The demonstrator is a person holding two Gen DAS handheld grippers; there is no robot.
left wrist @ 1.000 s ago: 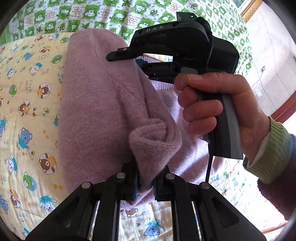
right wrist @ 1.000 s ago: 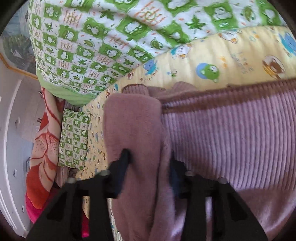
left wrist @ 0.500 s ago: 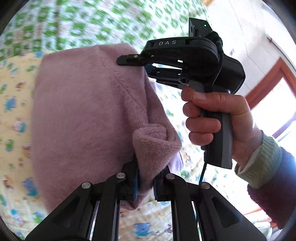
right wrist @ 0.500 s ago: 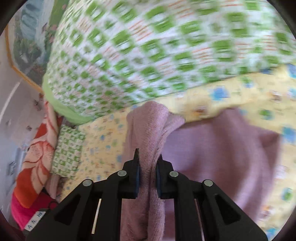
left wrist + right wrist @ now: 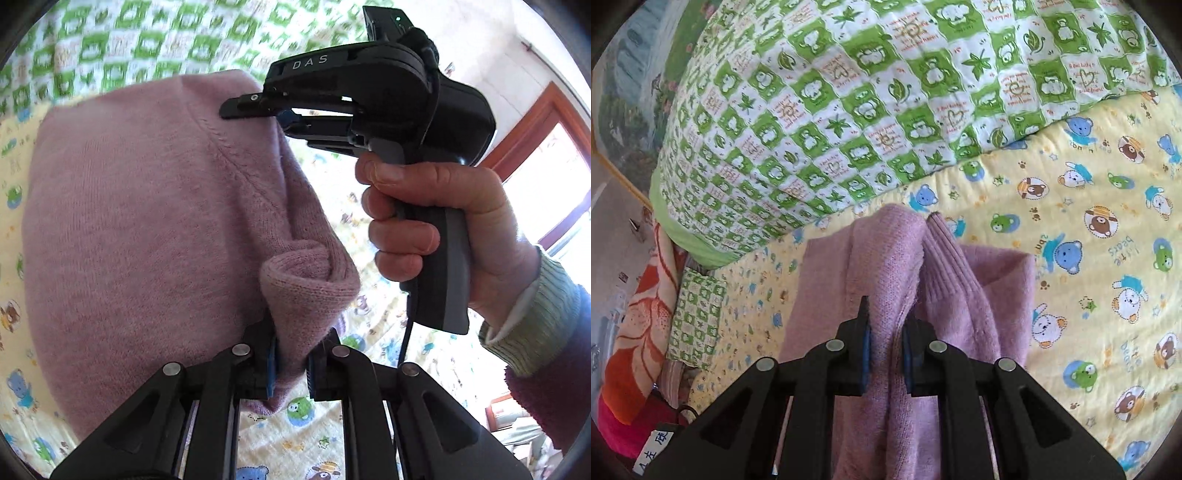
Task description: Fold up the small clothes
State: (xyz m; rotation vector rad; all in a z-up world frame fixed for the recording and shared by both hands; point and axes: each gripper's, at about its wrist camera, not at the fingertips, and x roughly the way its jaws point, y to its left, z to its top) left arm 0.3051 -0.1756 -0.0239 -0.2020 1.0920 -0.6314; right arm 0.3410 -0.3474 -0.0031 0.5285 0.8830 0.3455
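Black two-finger grippers, a hand in layered sleeves

The left gripper (image 5: 290, 363) and right gripper (image 5: 885, 354) are matte black linkages with round silver pivot pins and blue pads inside the fingers. Seen from the left wrist, the right gripper's bulky black housing carries pale "DAS" lettering, a black-and-grey pistol handle and a thin black cable under it. The hand (image 5: 439, 229) wears a ribbed pale-green cuff over white, under a fuzzy maroon sleeve (image 5: 546, 406).

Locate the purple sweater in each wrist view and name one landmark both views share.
Left wrist: purple sweater fills the left and centre, pinched at bottom centre.
Right wrist: it sits bottom centre, rising between the jaws.
Shared landmark: green checked quilt across the top.
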